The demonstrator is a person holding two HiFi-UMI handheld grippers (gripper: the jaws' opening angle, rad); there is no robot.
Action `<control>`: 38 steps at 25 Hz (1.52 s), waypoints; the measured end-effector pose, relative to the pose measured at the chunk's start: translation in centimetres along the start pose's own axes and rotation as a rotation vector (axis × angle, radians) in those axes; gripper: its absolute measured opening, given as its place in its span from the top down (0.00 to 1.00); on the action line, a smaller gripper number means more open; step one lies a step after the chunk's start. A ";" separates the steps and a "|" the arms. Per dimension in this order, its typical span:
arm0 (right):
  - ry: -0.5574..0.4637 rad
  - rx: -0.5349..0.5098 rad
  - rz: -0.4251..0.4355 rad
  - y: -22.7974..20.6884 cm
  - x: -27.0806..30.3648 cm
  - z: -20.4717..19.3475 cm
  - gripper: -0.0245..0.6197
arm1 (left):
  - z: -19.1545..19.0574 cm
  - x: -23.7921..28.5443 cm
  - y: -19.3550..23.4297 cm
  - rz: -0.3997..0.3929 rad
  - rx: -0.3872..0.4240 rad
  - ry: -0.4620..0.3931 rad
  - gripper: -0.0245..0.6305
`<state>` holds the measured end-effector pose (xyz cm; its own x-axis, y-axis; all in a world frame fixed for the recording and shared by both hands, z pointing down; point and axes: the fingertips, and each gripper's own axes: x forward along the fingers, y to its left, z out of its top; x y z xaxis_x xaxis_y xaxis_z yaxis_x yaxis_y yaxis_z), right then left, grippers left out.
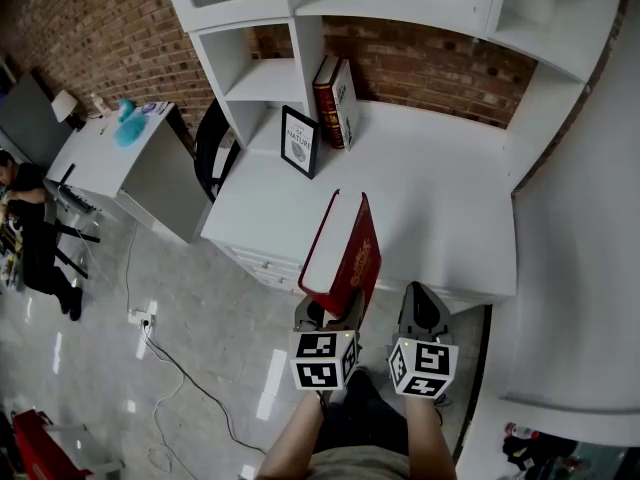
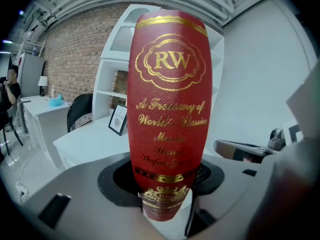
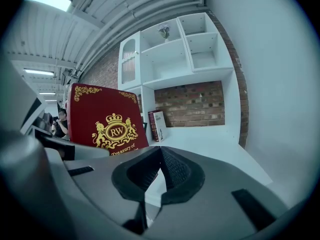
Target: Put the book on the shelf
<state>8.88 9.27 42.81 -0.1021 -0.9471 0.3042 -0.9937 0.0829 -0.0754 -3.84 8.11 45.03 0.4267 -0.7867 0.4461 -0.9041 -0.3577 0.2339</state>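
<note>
White desk [image 1: 430,183] holds "NATURE" frame [image 1: 299,141]; left gripper [image 1: 328,316] clamps red book [image 1: 350,253] stamped "RW".

The head view looks steeply down from above the desk [image 1: 440,188], with the left gripper [image 1: 325,316] and right gripper [image 1: 422,303] close at its lower edge. The left gripper view looks forward over its jaws, the book [image 2: 170,109] very near and filling the middle. The right gripper view faces likewise from just beside. All three share book, desk and shelf [image 1: 270,78]

The red book [image 2: 169,114] bears "RW" and "Treasury of"; the framed print [image 1: 299,141] reads "NATURE".
</note>
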 end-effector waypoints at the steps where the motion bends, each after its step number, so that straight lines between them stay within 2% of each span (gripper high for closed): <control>1: 0.001 0.000 0.002 -0.3 0.4 0.2 0.94 | 0.2 0.4 -0.1 0.004 -0.001 -0.001 0.59; 9: 0.021 0.008 0.013 -2.8 2.9 0.1 0.94 | 1.2 3.5 -0.8 0.021 -0.014 0.003 0.59; 21: 0.049 0.018 0.030 -2.6 6.2 -0.6 0.94 | 1.8 5.8 0.7 0.038 -0.024 0.015 0.59; 38: 0.048 0.023 -0.024 -3.9 14.9 2.0 0.94 | 5.8 14.1 3.3 -0.037 -0.018 0.040 0.59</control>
<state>11.31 -5.74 45.74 -0.0809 -0.9327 0.3515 -0.9946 0.0527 -0.0893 -0.95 -7.07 47.10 0.4610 -0.7522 0.4708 -0.8871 -0.3768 0.2666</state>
